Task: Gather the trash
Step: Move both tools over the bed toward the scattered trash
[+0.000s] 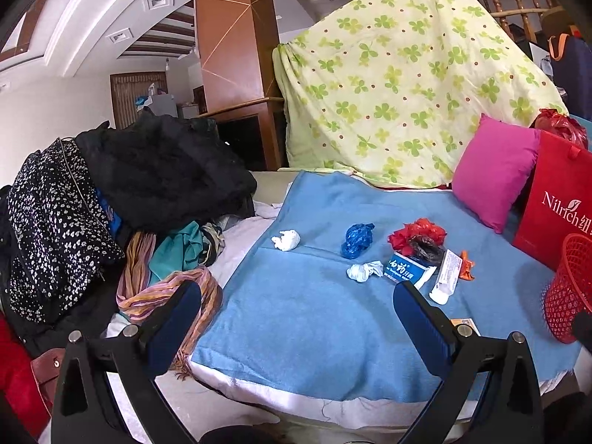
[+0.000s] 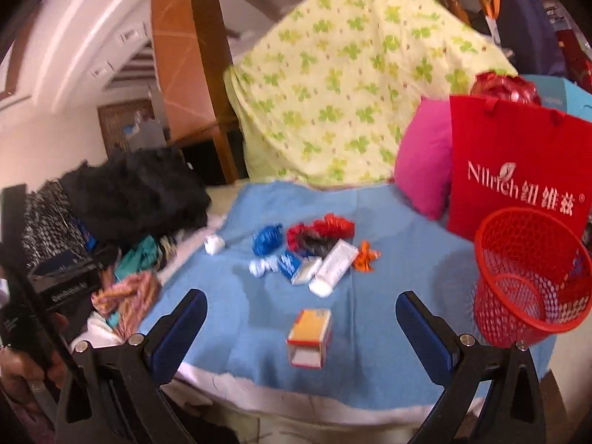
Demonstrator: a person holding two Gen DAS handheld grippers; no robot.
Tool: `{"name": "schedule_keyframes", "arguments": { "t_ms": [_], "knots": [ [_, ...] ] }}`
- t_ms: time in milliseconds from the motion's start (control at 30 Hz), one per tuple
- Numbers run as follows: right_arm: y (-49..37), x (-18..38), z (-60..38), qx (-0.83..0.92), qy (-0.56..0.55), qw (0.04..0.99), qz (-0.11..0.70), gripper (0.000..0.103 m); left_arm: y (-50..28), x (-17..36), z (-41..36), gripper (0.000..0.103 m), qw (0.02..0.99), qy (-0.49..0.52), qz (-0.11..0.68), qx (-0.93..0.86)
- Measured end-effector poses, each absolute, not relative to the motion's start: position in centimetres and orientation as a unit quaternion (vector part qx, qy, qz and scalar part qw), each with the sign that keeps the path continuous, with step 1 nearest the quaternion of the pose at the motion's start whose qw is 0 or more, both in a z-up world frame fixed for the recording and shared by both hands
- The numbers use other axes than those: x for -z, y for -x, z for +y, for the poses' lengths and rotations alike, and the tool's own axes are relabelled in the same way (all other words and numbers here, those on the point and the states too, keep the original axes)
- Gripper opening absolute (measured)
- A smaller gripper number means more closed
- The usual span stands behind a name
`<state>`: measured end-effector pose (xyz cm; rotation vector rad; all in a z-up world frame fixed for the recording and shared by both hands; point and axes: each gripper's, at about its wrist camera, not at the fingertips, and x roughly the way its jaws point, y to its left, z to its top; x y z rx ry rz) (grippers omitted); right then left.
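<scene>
Both tongs, left (image 1: 296, 318) and right (image 2: 301, 327), hang apart and empty over the blanket (image 2: 370, 351), where the trash (image 2: 307, 255) lies clustered left of the basket (image 2: 532, 277), so a careless grab may catch two pieces.

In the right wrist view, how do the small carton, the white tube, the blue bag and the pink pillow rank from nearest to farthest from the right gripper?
From the right gripper, which is open:
1. Small carton, between the fingers, on the blue blanket.
2. White tube, ahead, in the middle of the pile.
3. Blue bag, behind the tube, on the left.
4. Pink pillow, at the back right, beside the red bag.
</scene>
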<state>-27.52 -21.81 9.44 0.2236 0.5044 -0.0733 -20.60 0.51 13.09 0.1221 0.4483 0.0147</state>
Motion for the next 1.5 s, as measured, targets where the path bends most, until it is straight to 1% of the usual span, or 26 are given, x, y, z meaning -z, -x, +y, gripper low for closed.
{"name": "schedule_keyframes", "arguments": {
  "t_ms": [233,433,700,1500],
  "knots": [
    [26.0,-7.8,-20.4,0.022,-0.122,0.946,0.298,0.103,20.3,-12.5,0.6,0.103,0.971,-0.062,0.23,-0.006],
    [24.8,-6.4,-20.3,0.007,-0.155,0.928,0.339,0.103,20.2,-12.3,0.9,0.103,0.971,-0.062,0.231,-0.009],
    [25.0,-6.9,-19.8,-0.001,-0.165,0.932,0.324,0.103,19.9,-12.0,1.4,0.103,0.97,-0.059,0.235,-0.011],
    [25.2,-7.9,-18.5,0.05,-0.085,0.953,0.288,0.103,19.0,-10.8,1.2,0.103,0.967,-0.061,0.249,-0.006]
  ]
}}
